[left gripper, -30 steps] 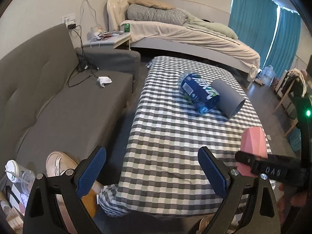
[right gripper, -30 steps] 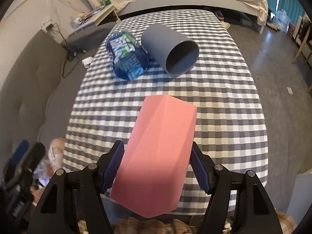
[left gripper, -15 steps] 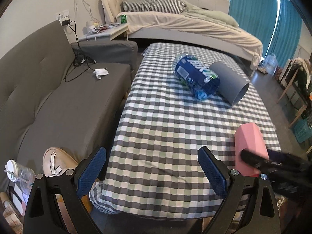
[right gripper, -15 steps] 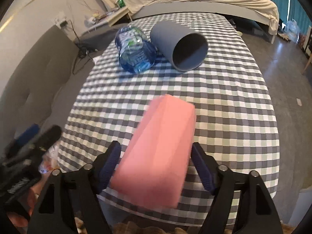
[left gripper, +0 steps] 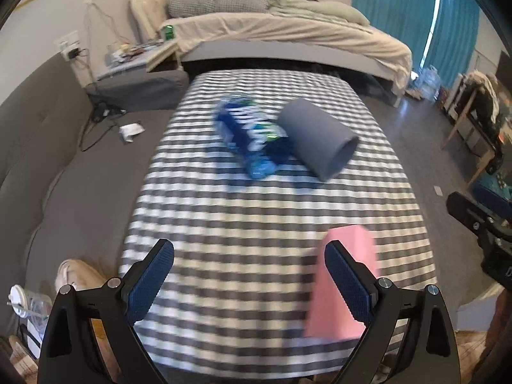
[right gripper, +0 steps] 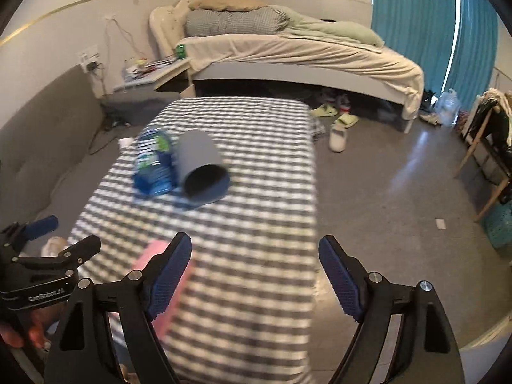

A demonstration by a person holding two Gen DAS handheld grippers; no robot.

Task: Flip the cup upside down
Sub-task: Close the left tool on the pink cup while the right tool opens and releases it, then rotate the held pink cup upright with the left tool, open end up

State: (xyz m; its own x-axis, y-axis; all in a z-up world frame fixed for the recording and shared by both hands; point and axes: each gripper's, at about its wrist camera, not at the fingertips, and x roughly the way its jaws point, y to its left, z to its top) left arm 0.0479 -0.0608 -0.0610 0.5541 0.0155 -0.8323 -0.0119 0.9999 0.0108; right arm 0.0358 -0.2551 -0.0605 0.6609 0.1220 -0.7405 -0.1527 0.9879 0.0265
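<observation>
A pink faceted cup [left gripper: 344, 284] stands near the front right edge of the checked table [left gripper: 224, 224], closed end up. In the right wrist view it [right gripper: 150, 259] shows blurred behind the left finger. My left gripper [left gripper: 249, 283] is open and empty, its right finger in front of the cup. My right gripper [right gripper: 256, 280] is open and empty, off to the cup's right, over the table's front right part.
A grey cup [left gripper: 320, 140] lies on its side mid-table, beside a lying blue water bottle [left gripper: 249, 137]. A grey sofa [left gripper: 48, 166] runs along the left. A bed [left gripper: 288, 38] stands behind. Bare floor [right gripper: 400, 192] and a chair lie to the right.
My right gripper has let go of the pink cup, opened and swung right. The cup now stands on the table. My left gripper has moved right, toward the cup.
</observation>
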